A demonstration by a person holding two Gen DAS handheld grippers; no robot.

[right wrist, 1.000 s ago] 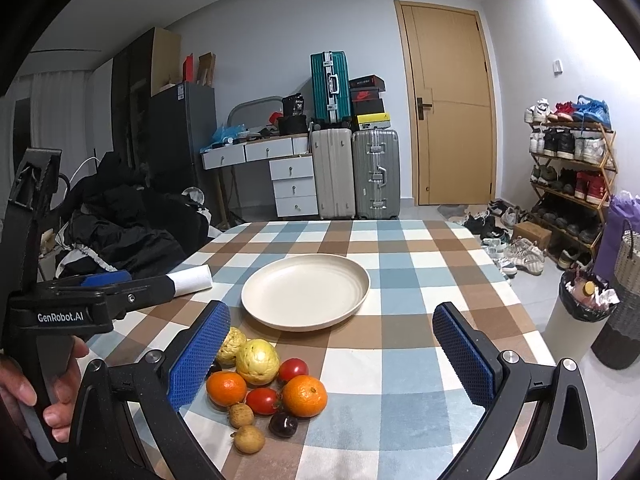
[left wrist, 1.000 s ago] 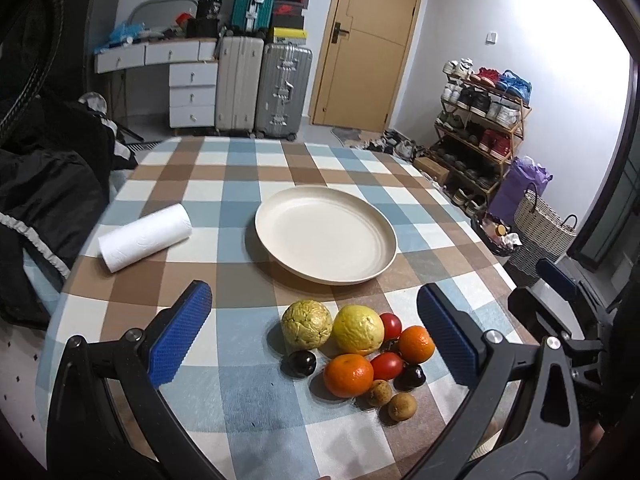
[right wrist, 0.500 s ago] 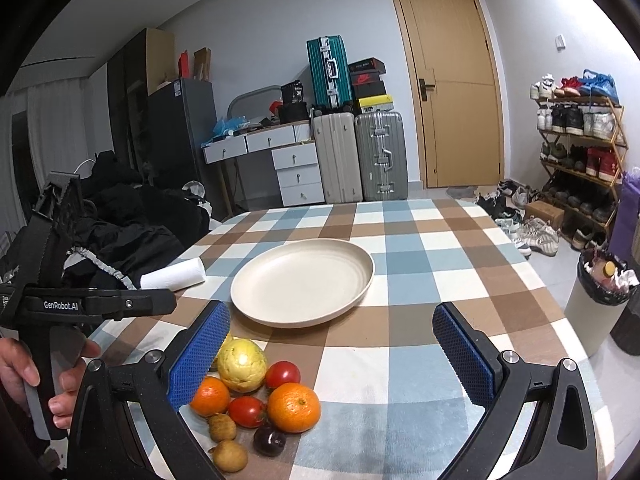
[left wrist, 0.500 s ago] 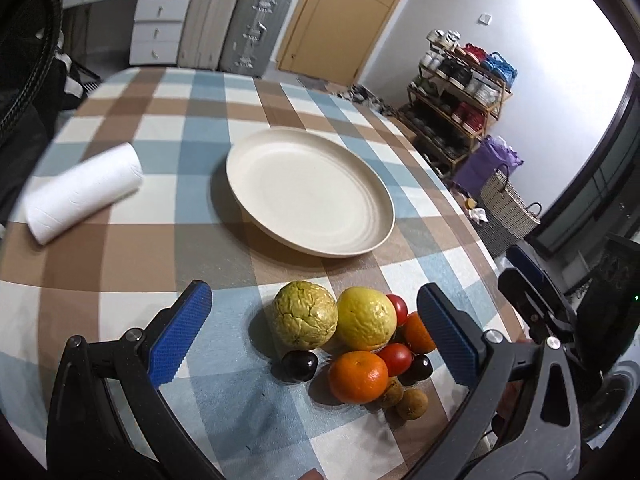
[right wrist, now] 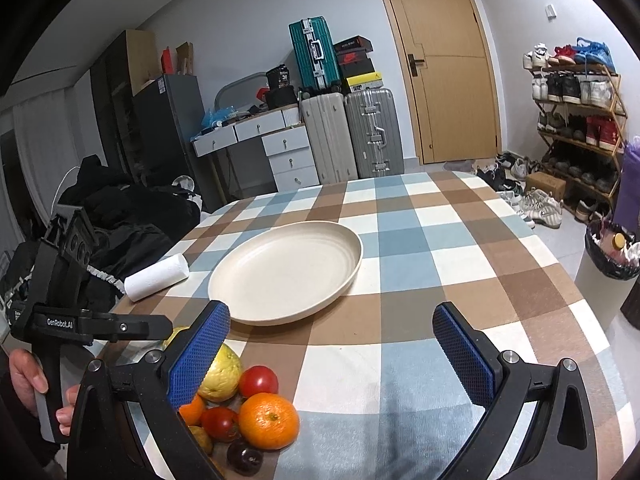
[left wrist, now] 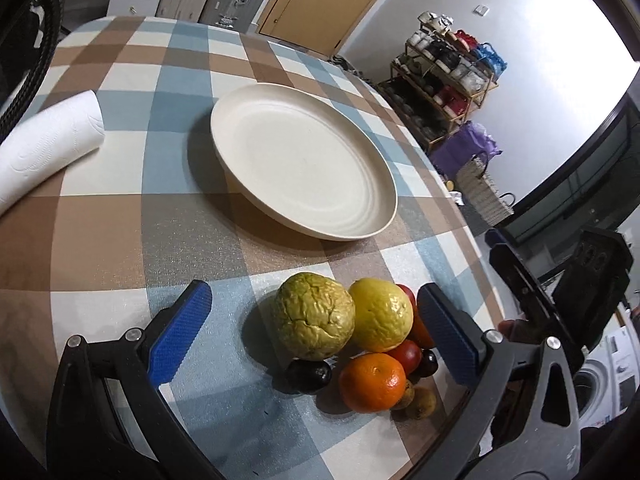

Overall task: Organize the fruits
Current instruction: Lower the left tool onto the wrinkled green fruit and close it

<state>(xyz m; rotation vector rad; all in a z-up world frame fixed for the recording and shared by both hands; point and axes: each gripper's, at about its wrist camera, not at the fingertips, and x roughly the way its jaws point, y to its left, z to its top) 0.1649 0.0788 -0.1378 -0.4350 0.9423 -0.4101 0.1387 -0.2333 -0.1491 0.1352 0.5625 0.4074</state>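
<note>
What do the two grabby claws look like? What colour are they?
Each gripper is black with two fingers shaped like open triangle frames, silver screws at the joints, and bumpy blue pads on the inner faces. The left gripper and right gripper look alike. Seen from the right wrist camera, the left one has a black handle with white "GenRobot.AI" lettering, held by a bare hand. No cables show.

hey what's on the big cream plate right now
Nothing: the cream plate shows bare in both views. All the fruit, including the wrinkled green fruit and the orange, sits on the tablecloth beside it.
</note>
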